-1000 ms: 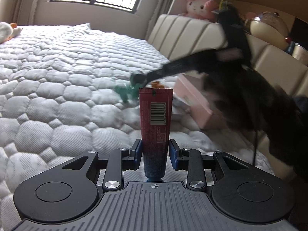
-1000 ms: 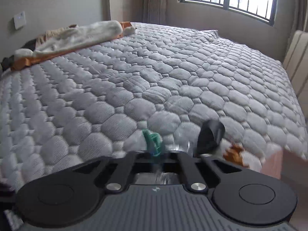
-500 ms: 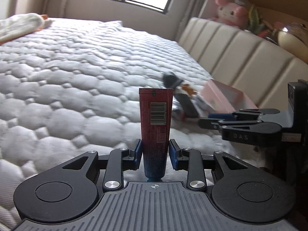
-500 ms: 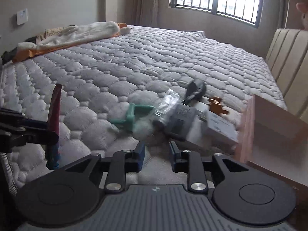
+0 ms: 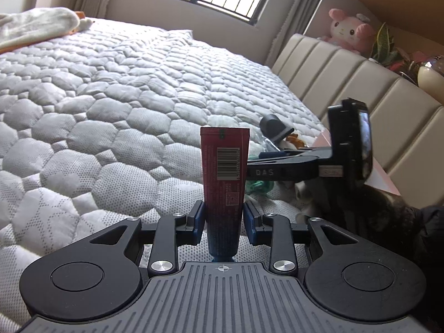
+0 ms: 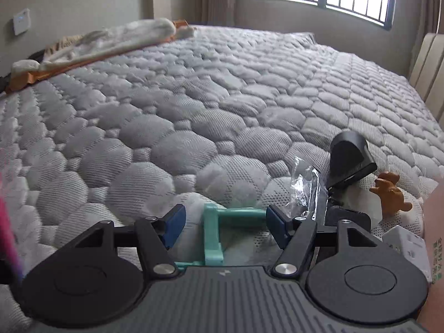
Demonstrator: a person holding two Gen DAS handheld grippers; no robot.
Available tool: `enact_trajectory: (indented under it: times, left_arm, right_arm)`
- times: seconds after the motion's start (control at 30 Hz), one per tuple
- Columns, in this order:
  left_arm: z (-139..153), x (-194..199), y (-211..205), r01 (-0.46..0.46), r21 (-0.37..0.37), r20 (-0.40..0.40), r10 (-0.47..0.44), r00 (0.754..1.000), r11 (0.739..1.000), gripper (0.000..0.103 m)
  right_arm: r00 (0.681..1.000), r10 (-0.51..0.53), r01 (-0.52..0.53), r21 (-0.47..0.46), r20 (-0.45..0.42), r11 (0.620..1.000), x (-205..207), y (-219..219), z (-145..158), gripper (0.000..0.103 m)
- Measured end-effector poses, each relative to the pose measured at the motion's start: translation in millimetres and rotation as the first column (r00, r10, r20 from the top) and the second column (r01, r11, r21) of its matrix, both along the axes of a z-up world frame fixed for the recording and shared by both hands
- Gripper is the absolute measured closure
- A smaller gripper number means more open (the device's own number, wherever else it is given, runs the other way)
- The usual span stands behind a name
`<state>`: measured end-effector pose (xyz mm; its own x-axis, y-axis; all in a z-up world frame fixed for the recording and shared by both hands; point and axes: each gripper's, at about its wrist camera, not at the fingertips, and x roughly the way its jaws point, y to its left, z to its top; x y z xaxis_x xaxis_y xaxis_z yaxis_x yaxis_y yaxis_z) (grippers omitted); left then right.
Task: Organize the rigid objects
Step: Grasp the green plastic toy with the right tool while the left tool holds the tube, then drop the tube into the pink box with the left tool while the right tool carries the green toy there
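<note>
Right gripper [image 6: 223,223] now low over the mattress [image 6: 177,127], down from a higher hover half a second back; jaws opening, pads apart on either side of a teal frame [image 6: 215,231] lying flat, not pressing it. Reads as the start of a pick: frame bracketed, not yet held. Left gripper [image 5: 223,219] unchanged, clamped on a red tube [image 5: 224,177] standing upright between the pads, cap end down. Seen from the left wrist, right gripper now reaches across just behind the tube, closer than before.

Rest of the clutter just beside the frame: black clip [image 6: 351,159], clear wrapper [image 6: 304,186], brown figurine [image 6: 390,191], white box [image 6: 403,242], all loose on the mattress.

One container: pink box [image 5: 380,176] at the headboard [image 5: 347,83] side, mostly hidden behind the right gripper; contents not visible. Likely bin for the pile, though nothing seen inside it yet. Tube held clear of it, well short of any drop.
</note>
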<state>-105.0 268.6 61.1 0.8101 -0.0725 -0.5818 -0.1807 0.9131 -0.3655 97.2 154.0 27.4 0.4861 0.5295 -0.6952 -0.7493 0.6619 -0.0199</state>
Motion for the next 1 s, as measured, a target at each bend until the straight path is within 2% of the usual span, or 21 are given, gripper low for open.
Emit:
enact_trajectory:
  times: [0.13, 0.17, 0.2, 0.23, 0.43, 0.57, 0.7, 0.77, 0.9, 1.0]
  left_arm:
    - [-3, 3, 0, 0.015, -0.006, 0.000, -0.015, 1.000, 1.000, 0.070]
    - [-3, 3, 0, 0.018, -0.006, 0.001, -0.018, 1.000, 1.000, 0.070]
    - [-3, 3, -1, 0.020, -0.006, 0.002, -0.020, 1.000, 1.000, 0.070]
    - [-2, 3, -2, 0.022, -0.005, 0.002, -0.022, 1.000, 1.000, 0.070]
    - [5, 4, -20, 0.054, 0.010, 0.002, -0.054, 0.999, 0.998, 0.070]
    - [13, 10, -48, 0.111, 0.023, 0.005, -0.111, 0.994, 0.994, 0.070]
    - [22, 24, -92, 0.203, 0.038, 0.009, -0.203, 0.979, 0.978, 0.070]
    - [25, 33, -118, 0.260, 0.039, 0.005, -0.261, 0.965, 0.965, 0.070]
    - [26, 59, -173, 0.362, 0.036, -0.018, -0.361, 0.932, 0.931, 0.070]
    - [32, 85, -214, 0.431, 0.036, -0.029, -0.430, 0.903, 0.902, 0.070]
  right_arm:
    - [1.000, 0.016, -0.016, -0.021, -0.017, 1.000, 7, 7, -7, 0.039]
    - [1.000, 0.020, -0.020, -0.027, -0.013, 0.999, 7, 10, -6, 0.040]
    - [1.000, 0.026, -0.026, -0.032, -0.004, 0.999, 5, 11, -4, 0.047]
    - [0.999, 0.032, -0.032, -0.032, 0.001, 0.999, 3, 12, -2, 0.047]
    - [0.999, 0.027, -0.027, 0.007, 0.042, 1.000, -27, -13, 31, 0.047]
    - [0.996, -0.002, -0.002, 0.047, 0.089, 0.999, -59, -61, 60, 0.047]
    - [0.986, -0.100, 0.091, 0.073, 0.136, 0.993, -87, -125, 78, 0.047]
    - [0.973, -0.170, 0.160, 0.070, 0.157, 0.985, -98, -157, 80, 0.047]
    - [0.927, -0.285, 0.282, 0.049, 0.242, 0.958, -123, -214, 75, 0.047]
    - [0.905, -0.345, 0.337, 0.075, 0.247, 0.938, -139, -255, 70, 0.047]
